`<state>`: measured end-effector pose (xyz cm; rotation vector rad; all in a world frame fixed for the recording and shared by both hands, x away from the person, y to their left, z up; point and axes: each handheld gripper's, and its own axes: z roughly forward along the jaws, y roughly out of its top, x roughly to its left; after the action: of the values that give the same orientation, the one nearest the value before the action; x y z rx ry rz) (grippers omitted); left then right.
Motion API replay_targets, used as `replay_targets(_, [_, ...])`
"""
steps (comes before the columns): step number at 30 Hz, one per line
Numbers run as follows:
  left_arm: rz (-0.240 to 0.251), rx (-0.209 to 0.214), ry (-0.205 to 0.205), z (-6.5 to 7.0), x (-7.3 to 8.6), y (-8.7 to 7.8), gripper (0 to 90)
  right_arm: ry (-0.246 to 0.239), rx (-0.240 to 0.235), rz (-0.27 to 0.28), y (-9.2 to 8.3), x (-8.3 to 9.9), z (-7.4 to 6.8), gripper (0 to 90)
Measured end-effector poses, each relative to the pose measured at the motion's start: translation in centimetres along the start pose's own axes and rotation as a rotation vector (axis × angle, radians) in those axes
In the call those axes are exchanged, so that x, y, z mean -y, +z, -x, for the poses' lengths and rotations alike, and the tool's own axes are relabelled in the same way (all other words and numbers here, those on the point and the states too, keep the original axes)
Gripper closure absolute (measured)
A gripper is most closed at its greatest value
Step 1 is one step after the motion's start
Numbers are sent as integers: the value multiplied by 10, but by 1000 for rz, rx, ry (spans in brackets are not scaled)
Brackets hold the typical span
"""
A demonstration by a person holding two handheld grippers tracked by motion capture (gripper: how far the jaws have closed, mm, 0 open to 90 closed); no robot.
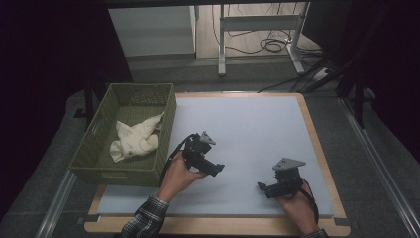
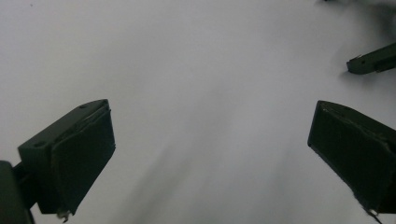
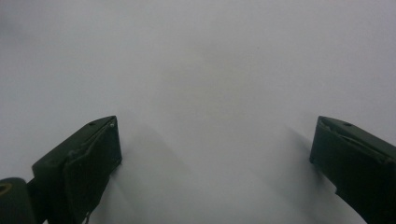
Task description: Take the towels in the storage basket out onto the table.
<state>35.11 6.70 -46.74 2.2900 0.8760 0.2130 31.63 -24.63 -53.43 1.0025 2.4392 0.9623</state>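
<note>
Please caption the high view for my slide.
Both open claws, left and right, over the grey mat; cream cloth in green basket.

**Dim room, pale worktop catching the light**

From the high view the room sits in gloom, both side edges falling to near black, while the worktop [image 1: 257,134] stands out as the brightest patch. Shadows under the left gripper [image 1: 218,168] and right gripper [image 1: 261,187] are faint and short. In the two gripper views the mat turns to soft grey haze, streaked with blurred shadows, darker toward the corners; the fingers [image 2: 79,158] look slightly soft. No glare anywhere.
</note>
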Motion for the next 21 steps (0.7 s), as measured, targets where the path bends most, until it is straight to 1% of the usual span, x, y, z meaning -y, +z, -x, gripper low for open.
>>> replay_targets(6, [-9, -19, 12, -7, -13, -12, 10, 0, 0, 0, 0, 0, 0, 21])
replay_targets(9, [-16, -41, 16, -13, -20, -20, 10, -2, 0, 1, 0, 0, 0, 21])
replay_targets(10, [-16, -41, 16, -13, -20, -20, 10, -2, 0, 1, 0, 0, 0, 21])
replay_targets(12, [-16, -48, 18, -18, -26, -28, 10, -2, 0, 1, 0, 0, 0, 20])
replay_targets(14, [-15, -51, 18, -19, -27, -30, 10, -1, 0, 3, 0, 0, 0, 21])
replay_targets(15, [-16, -46, 15, -24, -31, -36, 9, -1, 0, 3, 0, 0, 0, 21])
replay_targets(16, [-16, -46, 15, -24, -31, -36, 8, -1, 0, 3, 0, 0, 0, 21])
replay_targets(17, [-16, -46, 10, -28, -33, -40, 7, -1, 0, 3, 0, 0, 0, 21])
replay_targets(18, [-16, -46, 10, -28, -33, -40, 7, -1, 0, 3, 0, 0, 0, 21])
replay_targets(19, [-13, -51, 1, -35, -35, -47, 7, 0, 0, 3, 0, 0, 0, 21])
replay_targets(21, [-10, -55, -7, -41, -35, -52, 7, 0, 0, 3, 0, 0, 0, 21])
